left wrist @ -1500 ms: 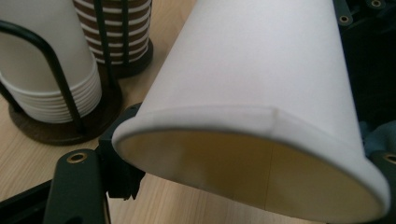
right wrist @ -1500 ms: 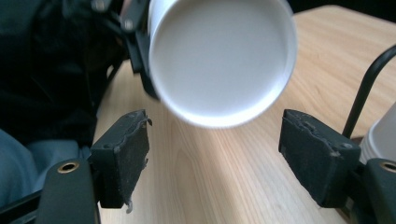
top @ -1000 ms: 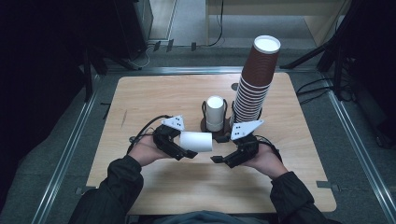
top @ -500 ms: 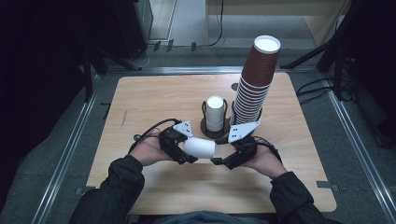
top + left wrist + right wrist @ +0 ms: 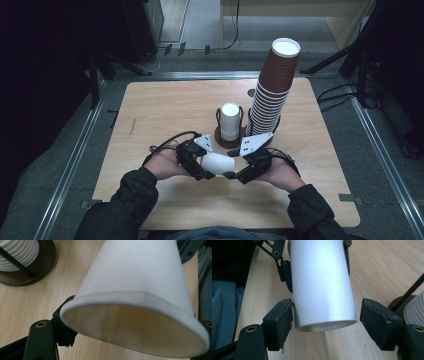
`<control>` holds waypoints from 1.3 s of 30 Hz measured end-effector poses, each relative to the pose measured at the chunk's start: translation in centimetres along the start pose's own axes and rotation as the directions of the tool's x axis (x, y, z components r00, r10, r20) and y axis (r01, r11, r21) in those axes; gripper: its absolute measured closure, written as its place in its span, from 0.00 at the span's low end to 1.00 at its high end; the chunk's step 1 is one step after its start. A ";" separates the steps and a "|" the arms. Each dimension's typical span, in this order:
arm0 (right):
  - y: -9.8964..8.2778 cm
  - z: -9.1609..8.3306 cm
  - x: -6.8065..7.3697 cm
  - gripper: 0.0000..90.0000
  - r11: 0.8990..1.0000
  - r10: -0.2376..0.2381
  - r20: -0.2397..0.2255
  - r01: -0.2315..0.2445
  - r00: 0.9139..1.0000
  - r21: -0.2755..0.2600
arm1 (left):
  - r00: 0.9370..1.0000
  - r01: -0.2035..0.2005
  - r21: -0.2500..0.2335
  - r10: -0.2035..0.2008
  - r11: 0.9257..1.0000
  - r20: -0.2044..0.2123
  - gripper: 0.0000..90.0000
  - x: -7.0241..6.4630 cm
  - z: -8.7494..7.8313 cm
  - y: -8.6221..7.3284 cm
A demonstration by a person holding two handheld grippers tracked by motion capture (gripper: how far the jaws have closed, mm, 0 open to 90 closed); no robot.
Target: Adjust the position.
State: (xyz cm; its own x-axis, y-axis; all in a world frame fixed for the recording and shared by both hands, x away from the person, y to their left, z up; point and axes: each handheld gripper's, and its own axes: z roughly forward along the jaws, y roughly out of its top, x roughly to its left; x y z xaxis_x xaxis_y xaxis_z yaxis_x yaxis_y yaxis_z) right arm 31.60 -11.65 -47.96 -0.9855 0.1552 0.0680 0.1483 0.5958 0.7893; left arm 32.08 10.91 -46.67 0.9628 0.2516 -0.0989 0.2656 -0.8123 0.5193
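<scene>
High view: white paper cup (image 5: 216, 163) held on its side low over the counter (image 5: 165, 110), near the person's edge, left gripper (image 5: 200, 167) clamped on its rim end, right gripper (image 5: 239, 174) at its base end; the step looks like a hand-over or a pulling-apart of nested cups. Left gripper view: rim pinched slightly flat, holder of white cups (image 5: 18, 257) close behind. Right gripper view: jaws stand wide either side of the cup base, left pad (image 5: 280, 320) touching, right pad (image 5: 378, 322) apart; next they must close squarely, holder post (image 5: 409, 293) near.
</scene>
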 end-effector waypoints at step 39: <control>-0.1 -0.6 -0.3 0.38 0.996 -0.001 -0.001 0.001 1.000 -0.086 | 0.998 0.064 -0.175 -0.064 0.982 0.006 0.07 0.4 -2.2 -0.6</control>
State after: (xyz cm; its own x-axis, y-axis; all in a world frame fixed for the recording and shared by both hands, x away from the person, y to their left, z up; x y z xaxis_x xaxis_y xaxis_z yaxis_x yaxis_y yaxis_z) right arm 31.87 -12.22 -47.75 -0.9858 0.1535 0.0680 0.1398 0.5261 0.8388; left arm 32.18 12.66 -45.16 0.9442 0.2997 -0.1366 0.3134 -0.6899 0.6526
